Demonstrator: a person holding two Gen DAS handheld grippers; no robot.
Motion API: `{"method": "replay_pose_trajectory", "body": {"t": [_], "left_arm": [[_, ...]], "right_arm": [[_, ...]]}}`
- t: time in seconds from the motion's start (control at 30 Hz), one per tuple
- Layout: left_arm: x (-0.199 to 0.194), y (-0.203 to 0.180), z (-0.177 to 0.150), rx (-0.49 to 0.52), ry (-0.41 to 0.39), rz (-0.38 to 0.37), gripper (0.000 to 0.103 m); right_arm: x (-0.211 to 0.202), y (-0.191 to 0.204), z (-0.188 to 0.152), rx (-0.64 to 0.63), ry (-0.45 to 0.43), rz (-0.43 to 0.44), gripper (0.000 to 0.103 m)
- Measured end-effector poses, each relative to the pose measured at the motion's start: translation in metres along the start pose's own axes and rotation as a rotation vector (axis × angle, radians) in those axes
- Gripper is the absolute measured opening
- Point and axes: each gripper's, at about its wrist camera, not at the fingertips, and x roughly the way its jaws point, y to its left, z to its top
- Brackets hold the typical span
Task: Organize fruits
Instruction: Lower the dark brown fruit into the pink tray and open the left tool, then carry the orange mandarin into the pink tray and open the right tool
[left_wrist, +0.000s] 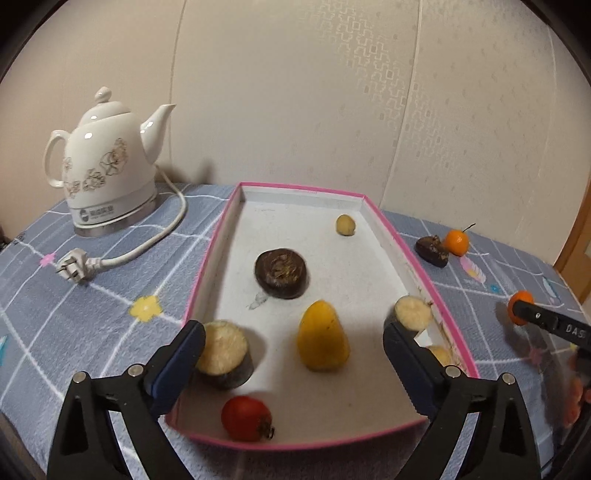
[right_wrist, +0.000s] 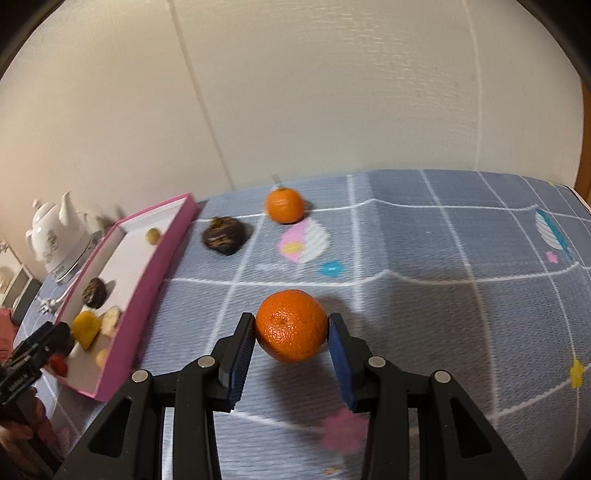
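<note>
A pink-rimmed white box (left_wrist: 207, 266) holds a yellow fruit (left_wrist: 323, 341), a red fruit (left_wrist: 245, 419), a dark round fruit (left_wrist: 280, 273), two pale cut pieces (left_wrist: 223, 349) (left_wrist: 413, 313) and a small yellowish fruit (left_wrist: 345, 225). My left gripper (left_wrist: 293, 332) hangs open over the box's near end, its fingers wide on either side of the yellow fruit and touching nothing. My right gripper (right_wrist: 291, 325) is shut on a mandarin (right_wrist: 291, 332), held just above the cloth to the right of the box (right_wrist: 147, 295). Another mandarin (right_wrist: 284, 205) and a dark fruit (right_wrist: 224, 235) lie on the cloth further back.
A white ceramic kettle (left_wrist: 107, 173) stands at the back left, its cord and plug (left_wrist: 74, 269) trailing over the blue checked tablecloth (left_wrist: 110, 332). A wall rises right behind the table. The table edge runs along the right (right_wrist: 576, 195).
</note>
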Motion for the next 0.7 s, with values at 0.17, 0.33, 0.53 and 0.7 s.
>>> {"method": "replay_pose_trajectory", "body": {"t": [0.17, 0.33, 0.53, 0.7], "left_arm": [[-0.005, 0.004, -0.005, -0.012, -0.009, 0.003, 0.099], [-0.01, -0.001, -0.008, 0.013, -0.032, 0.031, 0.1], [-0.017, 0.001, -0.009, 0.004, -0.065, 0.036, 0.101], [-0.021, 0.006, -0.007, -0.017, -0.088, 0.044, 0.101]], "right_arm": [[0.0, 0.023, -0.002, -0.02, -0.003, 0.038, 0.04], [-0.004, 0.051, 0.001, -0.052, -0.027, 0.089, 0.04], [-0.001, 0.097, 0.008, -0.142, -0.035, 0.163, 0.04], [0.01, 0.128, 0.007, -0.201, -0.009, 0.193, 0.04]]}}
